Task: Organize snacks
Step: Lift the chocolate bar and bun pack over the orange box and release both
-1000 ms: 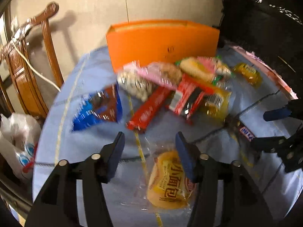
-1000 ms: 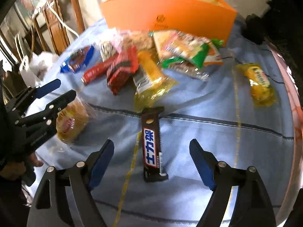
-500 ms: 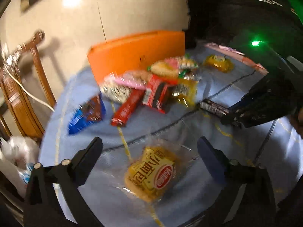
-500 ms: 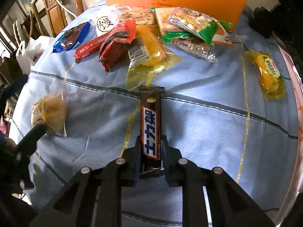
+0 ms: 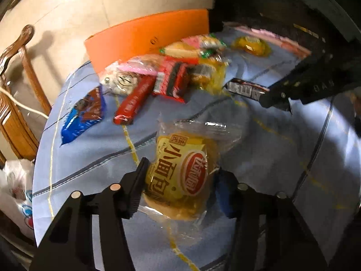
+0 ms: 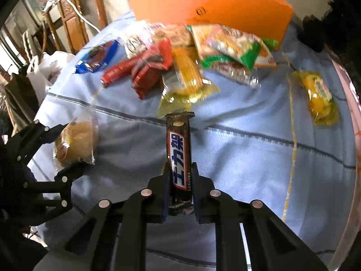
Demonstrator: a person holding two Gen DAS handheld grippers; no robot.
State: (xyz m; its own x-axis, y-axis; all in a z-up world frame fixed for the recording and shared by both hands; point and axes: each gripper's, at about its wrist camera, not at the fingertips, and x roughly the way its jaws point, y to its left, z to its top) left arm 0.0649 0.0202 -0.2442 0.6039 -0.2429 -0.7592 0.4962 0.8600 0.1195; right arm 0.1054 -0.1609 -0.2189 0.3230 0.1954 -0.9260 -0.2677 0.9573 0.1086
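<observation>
My left gripper [image 5: 180,180] is shut on a yellow packaged bun [image 5: 180,171], its fingers pressing both sides of the wrapper just above the blue tablecloth [image 5: 282,158]. My right gripper [image 6: 180,176] is shut on a dark chocolate bar [image 6: 179,149] and holds it lifted, pointing toward the snack pile [image 6: 180,67]. The bar also shows in the left wrist view [image 5: 246,89], and the bun in the right wrist view [image 6: 74,144]. An orange box [image 6: 216,6] stands behind the pile.
A blue cookie pack [image 5: 83,115], a red stick pack [image 5: 135,100] and a red pouch [image 5: 173,80] lie in the pile. A separate yellow pack [image 6: 320,97] lies at right. A wooden chair [image 5: 20,85] and white bag [image 5: 13,194] stand left of the table.
My left gripper closed from wide open onto the bun. My right gripper, which closed on the chocolate bar half a second ago, has lifted it off the cloth.
</observation>
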